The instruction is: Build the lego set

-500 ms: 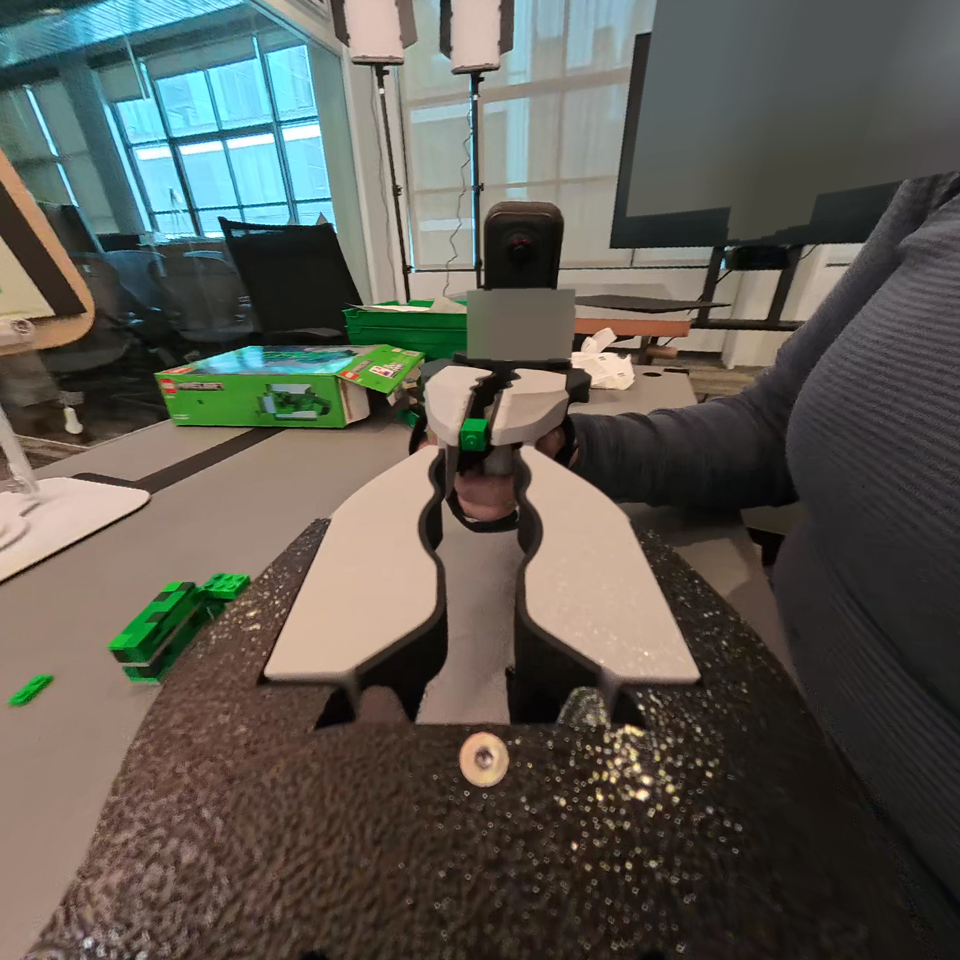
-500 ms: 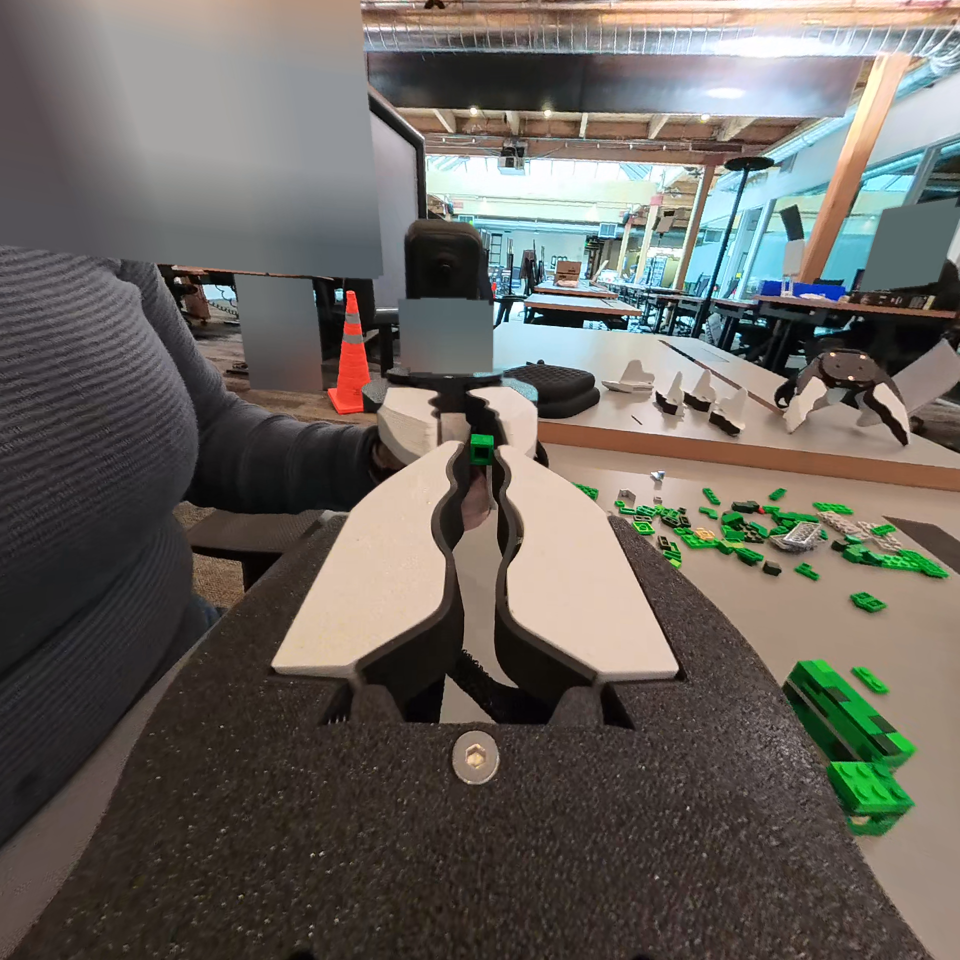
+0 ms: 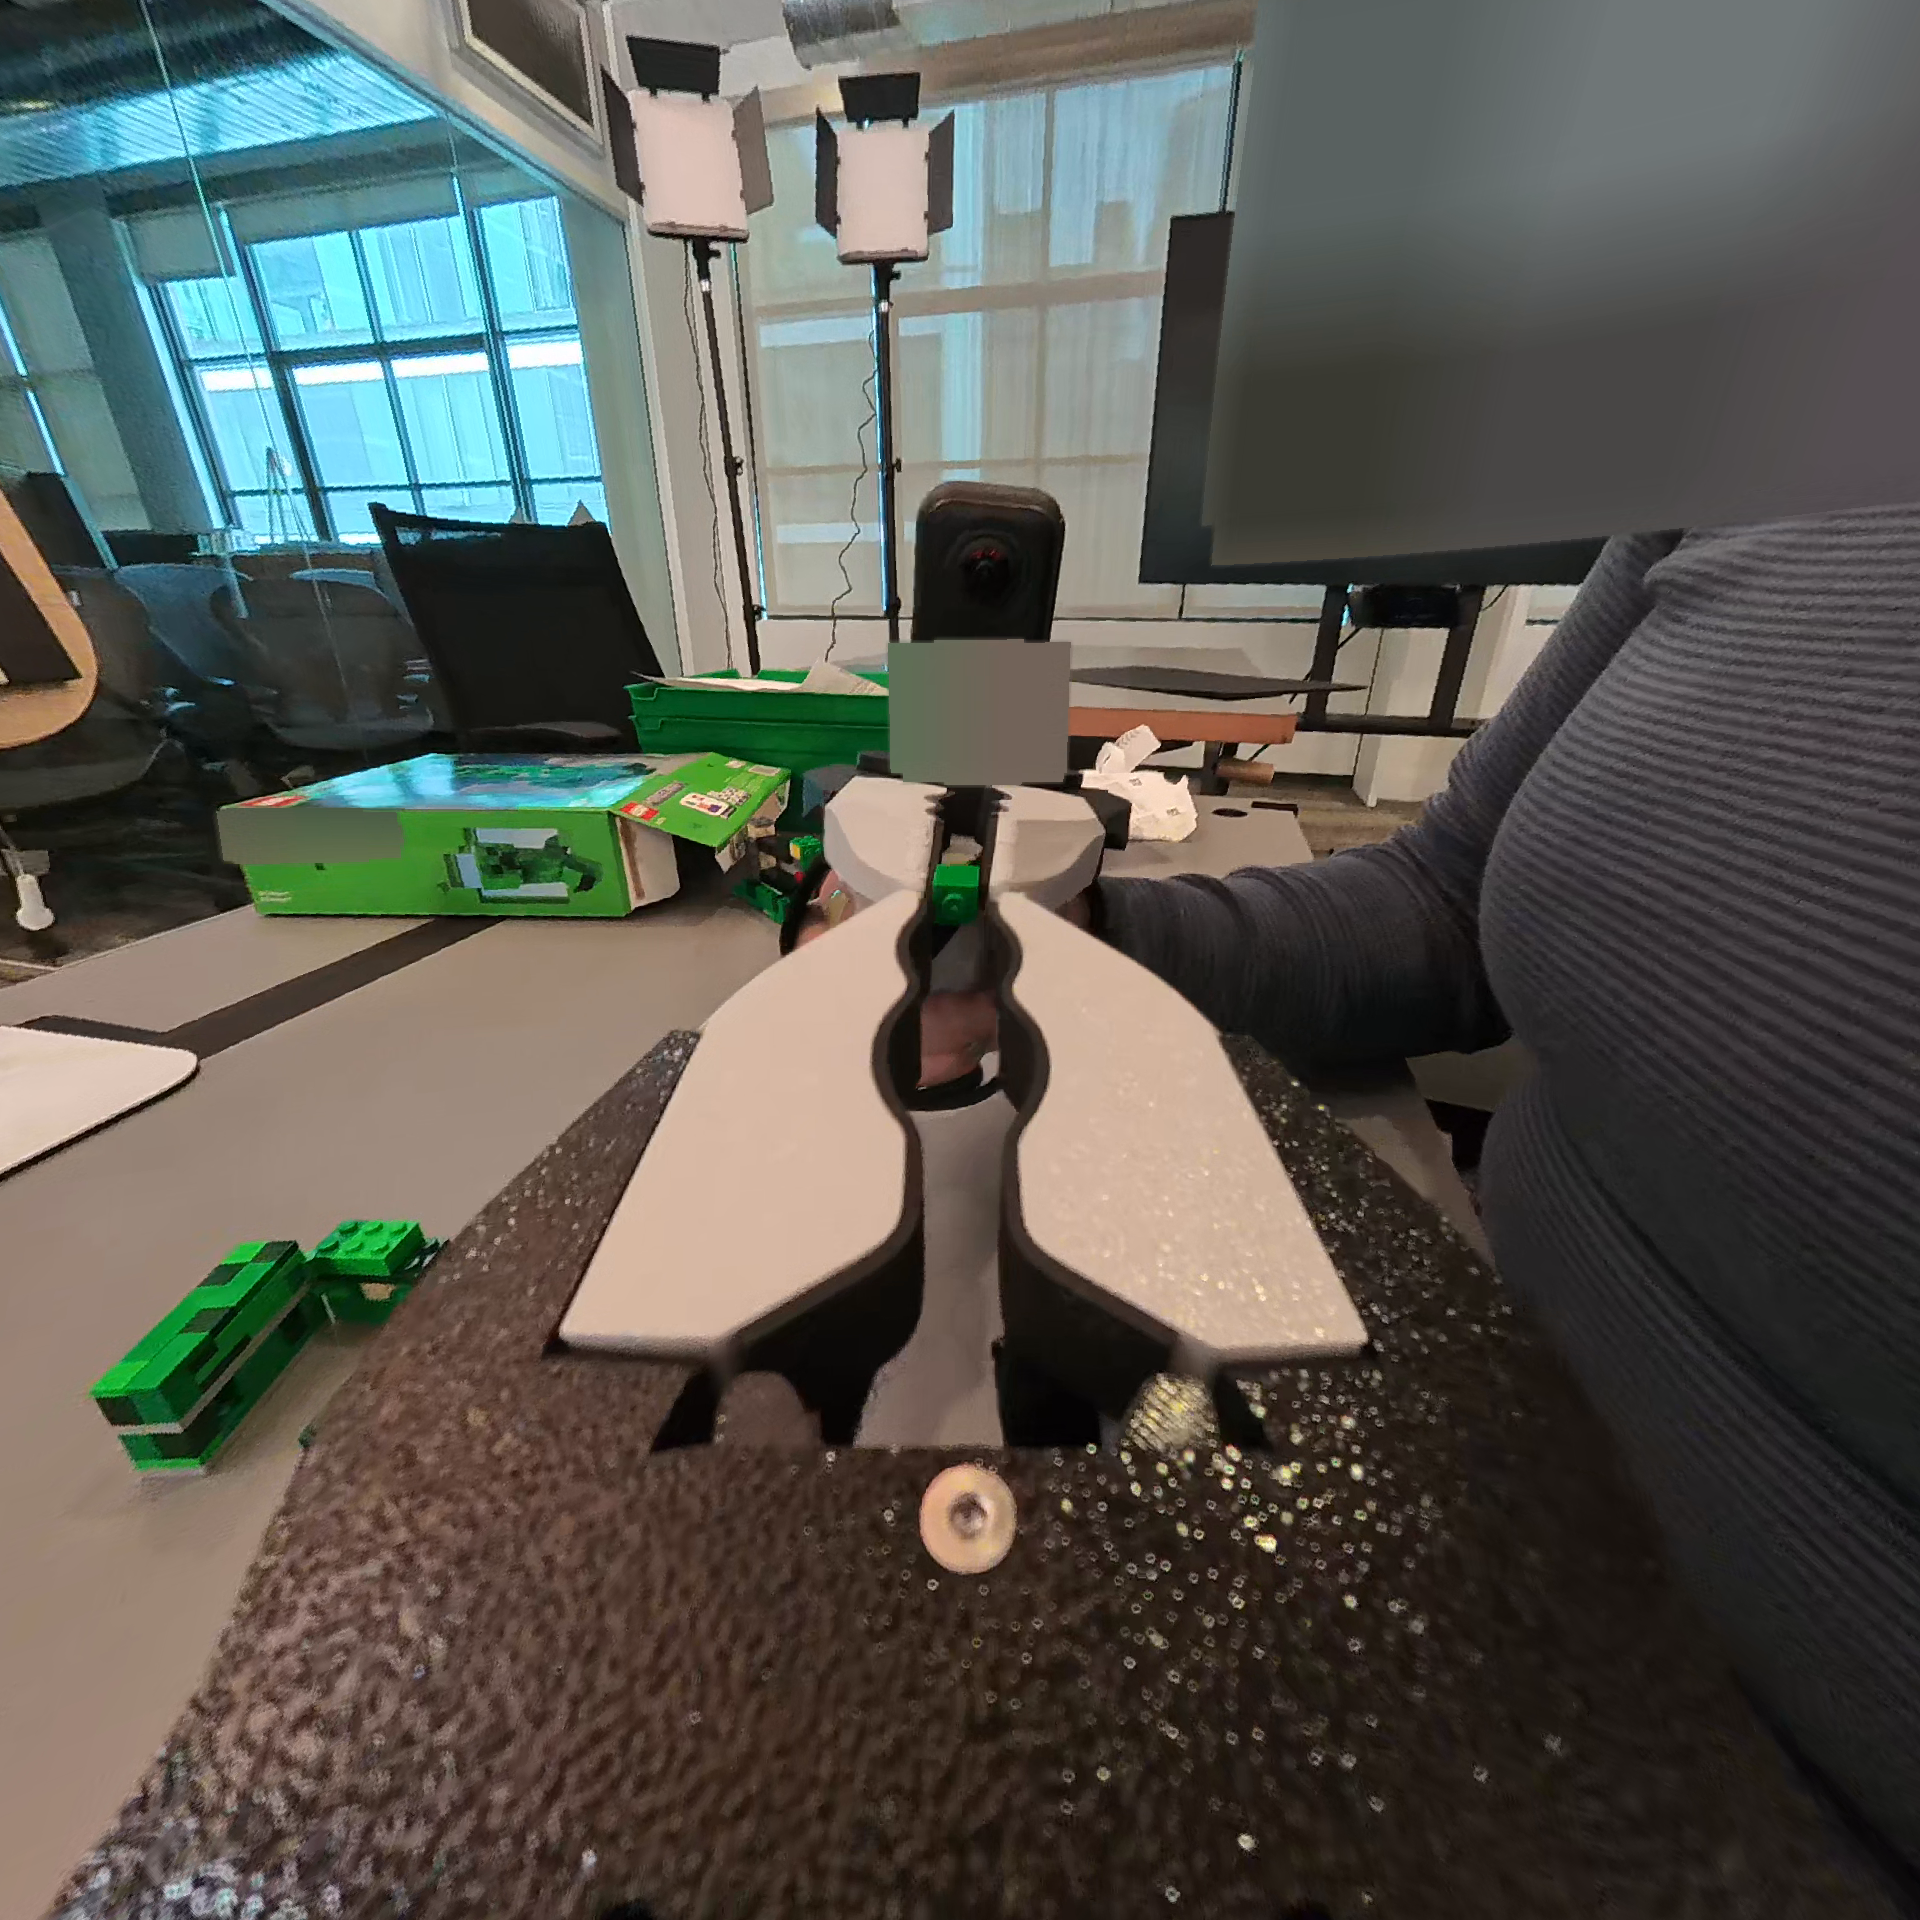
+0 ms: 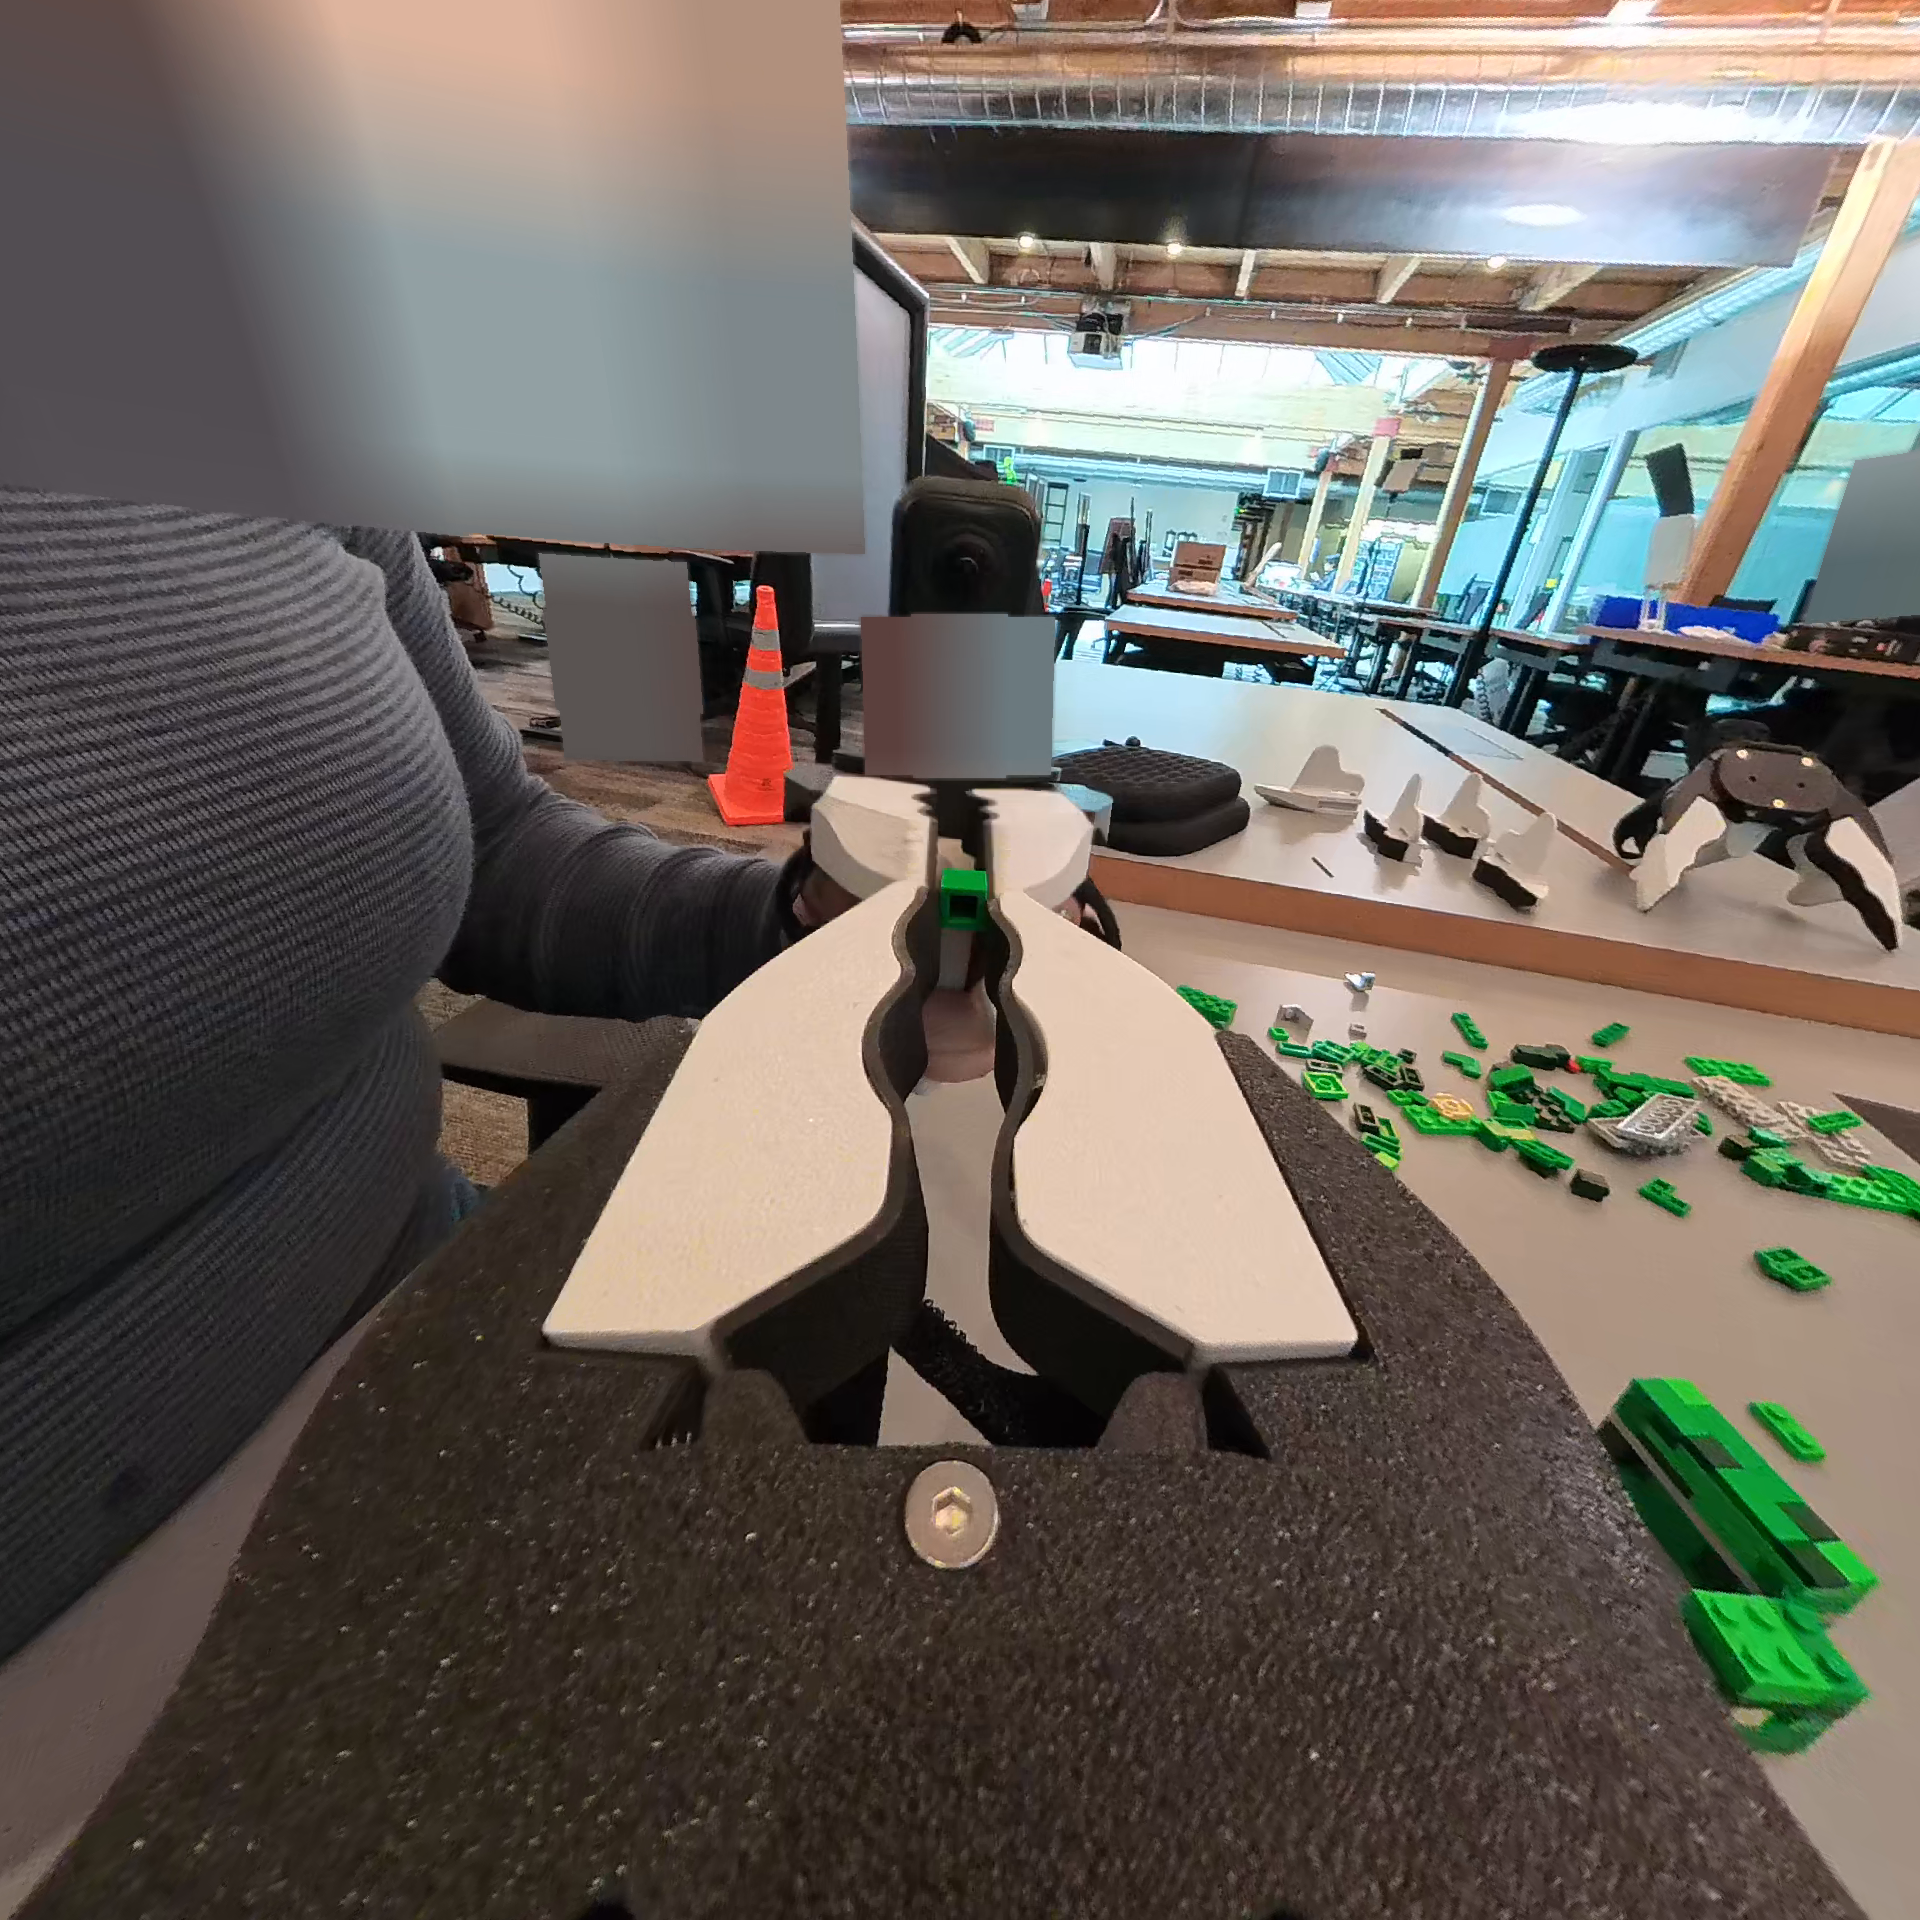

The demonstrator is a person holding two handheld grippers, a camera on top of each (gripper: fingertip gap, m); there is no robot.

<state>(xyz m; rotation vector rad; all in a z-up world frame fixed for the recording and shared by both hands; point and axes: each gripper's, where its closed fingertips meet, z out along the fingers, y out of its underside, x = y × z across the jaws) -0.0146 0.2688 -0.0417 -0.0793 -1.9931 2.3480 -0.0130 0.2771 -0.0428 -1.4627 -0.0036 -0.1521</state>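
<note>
**Green brick held tip to tip between two sets of fingers**

Green and hollow underneath, a small green square brick (image 4: pixel 961 899) is pinched at the very tips of the right gripper (image 4: pixel 961 914), whose fingers are closed on it. It is held in the air, well above the grey surface (image 3: pixel 416 1091). The left gripper (image 3: pixel 956 914) is pointed straight at it. Its fingers are drawn nearly together at the brick's sides, but firm contact cannot be told.

A handover or re-grip is judged to be under way. The brick should be squeezed squarely on two flat sides by the receiving fingers before it is released, and no twisting should be allowed.

A green and black partly built block (image 4: pixel 1745 1507) lies low to the right of the right fingers. Loose green and grey pieces (image 4: pixel 1558 1112) are scattered beyond it.
</note>
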